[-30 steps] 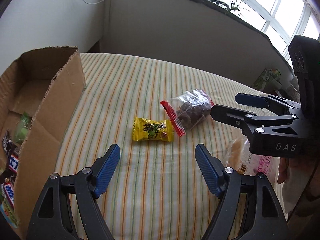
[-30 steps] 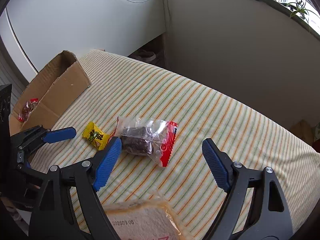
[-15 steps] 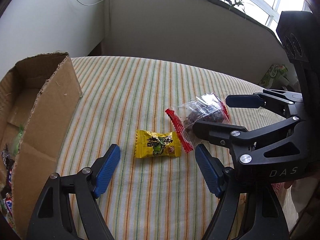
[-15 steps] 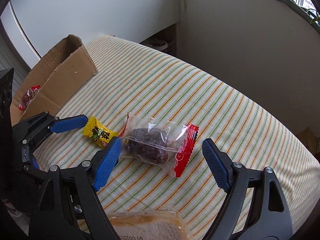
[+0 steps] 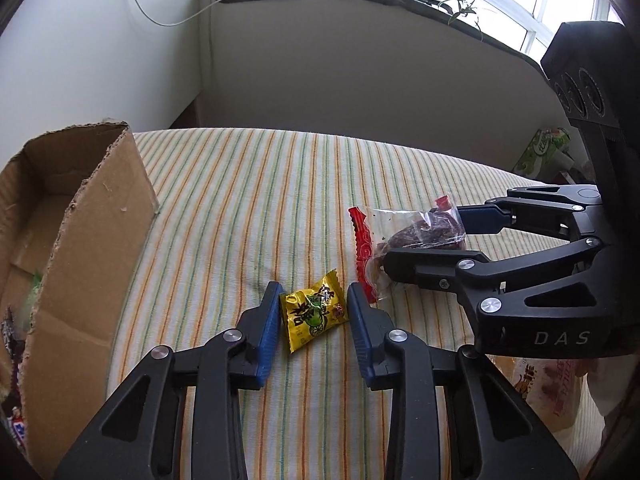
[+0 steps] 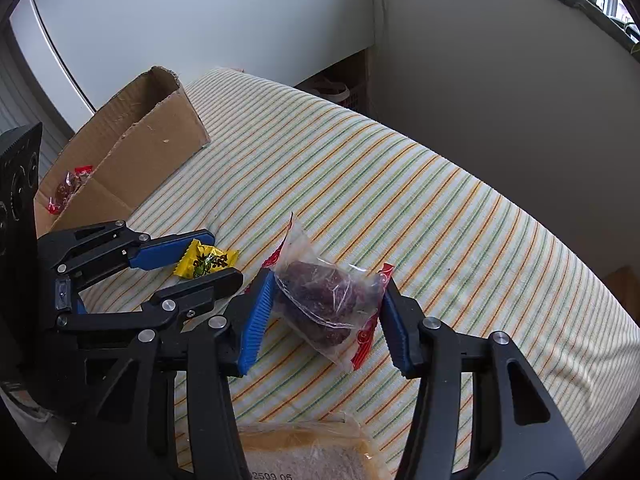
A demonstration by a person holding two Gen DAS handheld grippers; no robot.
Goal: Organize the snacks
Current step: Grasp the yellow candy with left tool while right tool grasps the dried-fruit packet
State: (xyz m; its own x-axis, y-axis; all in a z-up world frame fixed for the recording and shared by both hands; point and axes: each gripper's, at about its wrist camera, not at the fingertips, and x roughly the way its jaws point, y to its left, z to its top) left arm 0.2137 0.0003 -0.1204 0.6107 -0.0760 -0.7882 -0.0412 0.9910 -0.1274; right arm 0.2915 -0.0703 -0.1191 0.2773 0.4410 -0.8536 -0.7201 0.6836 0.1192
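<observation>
Left tool (image 5: 314, 316) clamps the yellow candy (image 5: 314, 315); right tool (image 6: 328, 308) grips the clear bag (image 6: 326, 304). Only the right view shows bread (image 6: 308, 456), bottom centre.

My left gripper (image 5: 313, 322) is matte black with ribbed blue pads (image 5: 269, 330) and silver screws at the link joints. My right gripper (image 6: 327, 318) matches: black frame, blue pads, silver screws, white "DAS" lettering on its body, and a black housing with round recesses.
</observation>
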